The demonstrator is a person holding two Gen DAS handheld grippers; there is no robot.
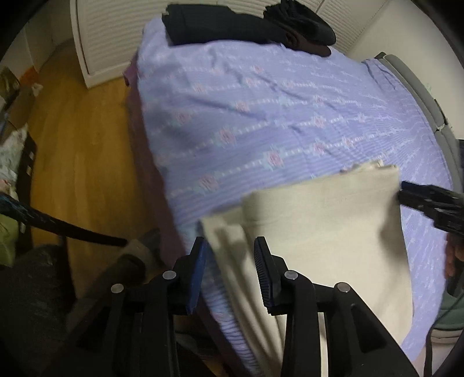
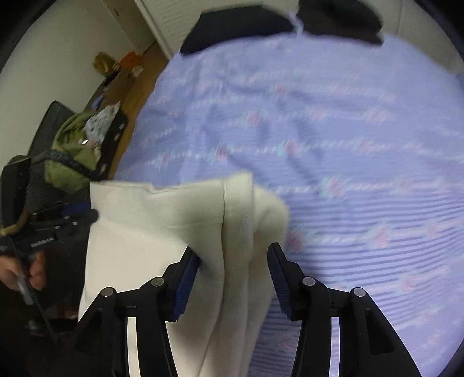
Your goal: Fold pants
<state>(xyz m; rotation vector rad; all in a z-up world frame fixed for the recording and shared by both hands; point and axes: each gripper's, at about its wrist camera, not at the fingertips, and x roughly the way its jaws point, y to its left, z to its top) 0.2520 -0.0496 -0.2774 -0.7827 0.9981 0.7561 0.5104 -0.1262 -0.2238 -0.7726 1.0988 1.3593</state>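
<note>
The bed has much free purple cover beyond the pants, up to the dark clothes at its far end; its left edge drops to the wood floor. The cream pants lie at the near edge, partly folded into layers. My left gripper and right gripper both stand wide, fabric between the fingers, nothing pinched.
</note>
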